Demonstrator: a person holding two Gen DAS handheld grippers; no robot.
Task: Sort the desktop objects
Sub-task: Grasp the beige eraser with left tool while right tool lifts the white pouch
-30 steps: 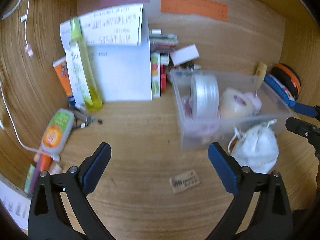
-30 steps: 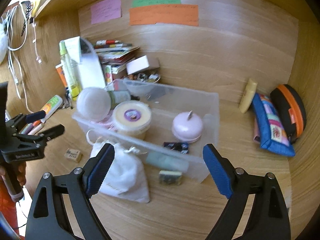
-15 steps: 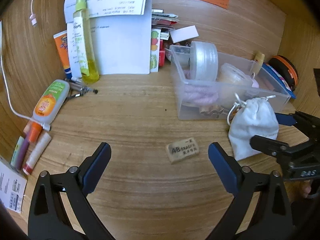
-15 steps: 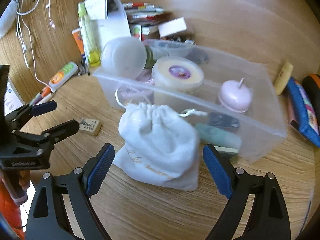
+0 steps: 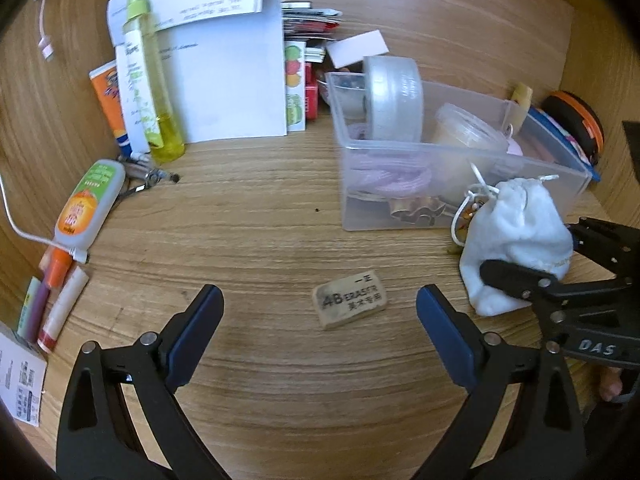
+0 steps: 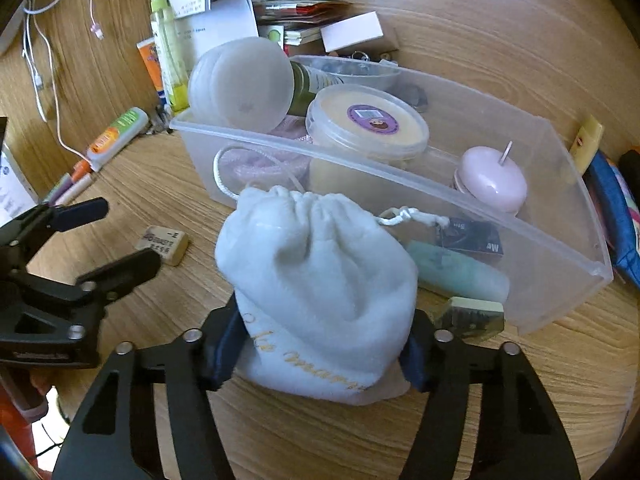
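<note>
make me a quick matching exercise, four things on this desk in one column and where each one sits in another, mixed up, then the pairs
Things
1. white drawstring pouch
2. eraser
3. pink candle
4. yellow spray bottle

Places
A. inside the clear plastic bin
B. between the right gripper's fingers
C. standing against the white papers
D. flat on the desk ahead of the open left gripper

Pairs: 1-B, 2-D, 3-A, 4-C

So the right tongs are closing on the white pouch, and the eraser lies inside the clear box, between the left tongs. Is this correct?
Not quite. The eraser is not in the clear box; it lies on the bare desk in front of it, as the left wrist view shows. The rest holds: the open left tongs frame it, and the right tongs are on both sides of the white pouch.
</note>
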